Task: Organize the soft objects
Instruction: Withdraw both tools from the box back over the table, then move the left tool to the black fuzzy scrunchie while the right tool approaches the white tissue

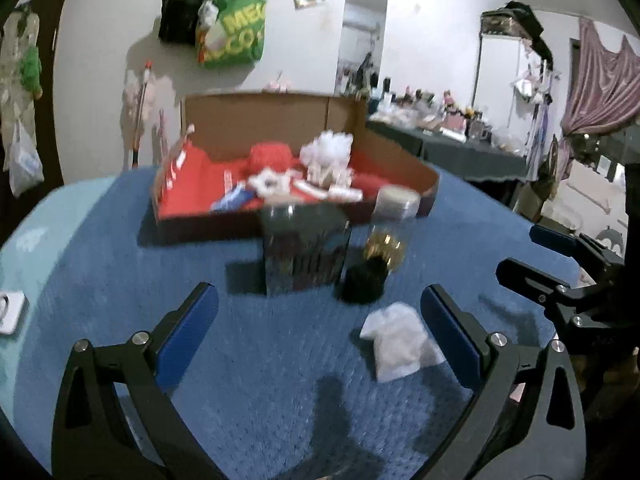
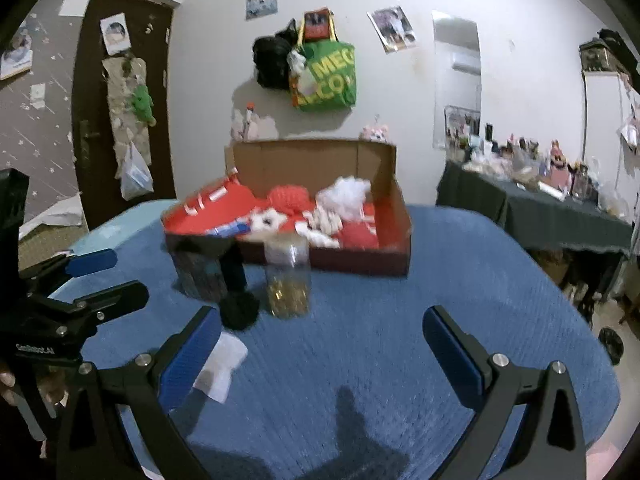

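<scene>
A cardboard box (image 1: 280, 120) with a red lining stands at the far side of the blue-covered table (image 1: 200, 264) and holds red and white soft items (image 1: 328, 152). In front of it lie a black fuzzy ball (image 1: 366, 282) and a white soft pouch (image 1: 400, 340). My left gripper (image 1: 320, 308) hangs open over the cloth, the pouch just inside its right finger. My right gripper (image 2: 322, 326) is open too, empty, with the white pouch (image 2: 222, 364) beside its left finger and the black ball (image 2: 240, 310) beyond it. The box (image 2: 312, 160) shows ahead of it.
A dark square container (image 1: 306, 248) and a clear jar with gold contents (image 1: 386, 236) stand before the box. A white phone-like object (image 1: 10, 312) lies at the table's left edge. A cluttered dark-clothed table (image 2: 560, 208) stands to the right; bags (image 2: 324, 76) hang on the wall.
</scene>
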The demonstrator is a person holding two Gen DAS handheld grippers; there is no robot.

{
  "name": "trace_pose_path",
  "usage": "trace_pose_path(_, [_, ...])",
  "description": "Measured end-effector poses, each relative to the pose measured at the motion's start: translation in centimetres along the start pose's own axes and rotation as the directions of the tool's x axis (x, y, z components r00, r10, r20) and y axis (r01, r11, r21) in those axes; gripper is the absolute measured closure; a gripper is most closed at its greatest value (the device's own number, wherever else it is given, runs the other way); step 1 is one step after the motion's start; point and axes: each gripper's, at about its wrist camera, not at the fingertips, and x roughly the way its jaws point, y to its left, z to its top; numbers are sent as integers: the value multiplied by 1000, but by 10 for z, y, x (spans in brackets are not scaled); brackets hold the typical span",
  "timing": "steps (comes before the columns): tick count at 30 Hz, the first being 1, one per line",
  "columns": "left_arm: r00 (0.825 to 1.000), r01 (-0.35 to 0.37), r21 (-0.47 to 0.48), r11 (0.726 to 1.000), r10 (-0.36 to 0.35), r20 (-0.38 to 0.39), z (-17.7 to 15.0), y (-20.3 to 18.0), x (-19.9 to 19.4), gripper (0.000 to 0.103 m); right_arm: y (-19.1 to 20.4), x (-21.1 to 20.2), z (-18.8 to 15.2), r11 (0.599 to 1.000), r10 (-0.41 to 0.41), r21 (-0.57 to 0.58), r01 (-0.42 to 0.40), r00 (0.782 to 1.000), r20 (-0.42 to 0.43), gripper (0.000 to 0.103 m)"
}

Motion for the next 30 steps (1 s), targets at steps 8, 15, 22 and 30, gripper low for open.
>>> trace_pose_path(8, [997, -19, -24, 1000, 17, -71, -14, 12, 18, 0, 1, 24, -19, 1000, 26, 18, -25, 997, -73, 0])
trace_pose_path(15, [992, -34, -48, 998, 28, -119, -20, 24, 27, 0, 3, 36, -24, 998, 49, 30, -46, 993, -108, 0])
trace_pose_path(22, [990, -71, -37, 997, 66, -123, -19, 34, 22, 0, 15, 49, -25, 987, 155, 70, -146, 976, -151, 0])
trace_pose_path(30, [988, -91, -27, 996, 87, -130, -16, 43, 18, 0, 49, 72, -29, 982, 187, 23, -187, 953, -240, 0])
